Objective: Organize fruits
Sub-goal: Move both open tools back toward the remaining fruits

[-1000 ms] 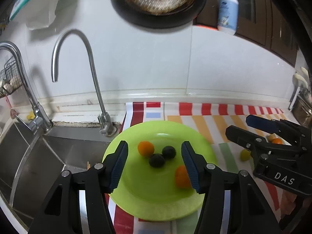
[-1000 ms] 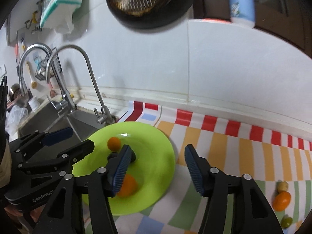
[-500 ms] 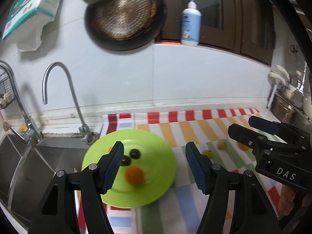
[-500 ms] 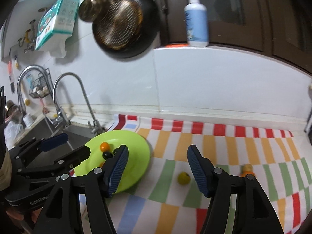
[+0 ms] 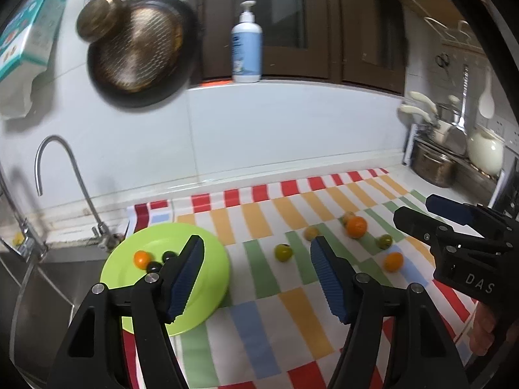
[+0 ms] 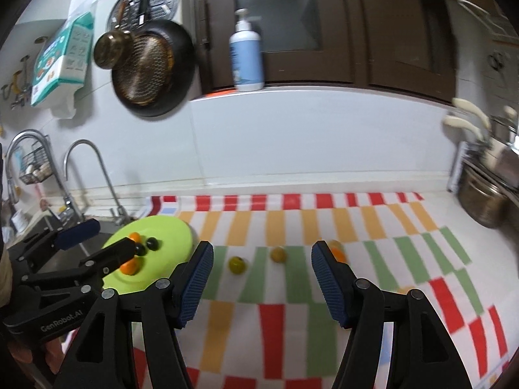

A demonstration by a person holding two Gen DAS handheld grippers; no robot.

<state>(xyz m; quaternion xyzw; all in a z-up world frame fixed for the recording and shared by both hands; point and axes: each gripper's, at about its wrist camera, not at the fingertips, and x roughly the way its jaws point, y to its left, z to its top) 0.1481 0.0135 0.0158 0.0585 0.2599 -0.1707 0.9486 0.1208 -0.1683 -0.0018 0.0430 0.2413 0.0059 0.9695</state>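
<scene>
A lime-green plate (image 5: 207, 269) lies at the left end of the striped cloth (image 5: 259, 308). On it are a small orange fruit (image 5: 141, 258) and two dark fruits (image 5: 168, 255). Several loose fruits lie on the cloth to its right: a green one (image 5: 283, 253), a yellowish one (image 5: 310, 232), an orange (image 5: 356, 227) and a smaller orange one (image 5: 393, 261). My left gripper (image 5: 256, 275) hangs above the cloth, its jaws opening with nothing between them. My right gripper (image 6: 261, 275) is open and empty, above the green fruit (image 6: 236, 264). Its right finger partly hides the orange (image 6: 337, 253).
A steel sink (image 5: 42, 291) with curved taps (image 5: 58, 175) borders the plate on the left. A pump bottle (image 5: 246, 52) stands on the ledge and a pan (image 5: 139, 55) hangs on the wall. Steel pots (image 5: 431, 165) and a kettle fill the right corner.
Both grippers have drawn back from over the plate and swung right. The plate has shrunk to the left and the loose fruits have come into view. Both pairs of jaws stand wider.
</scene>
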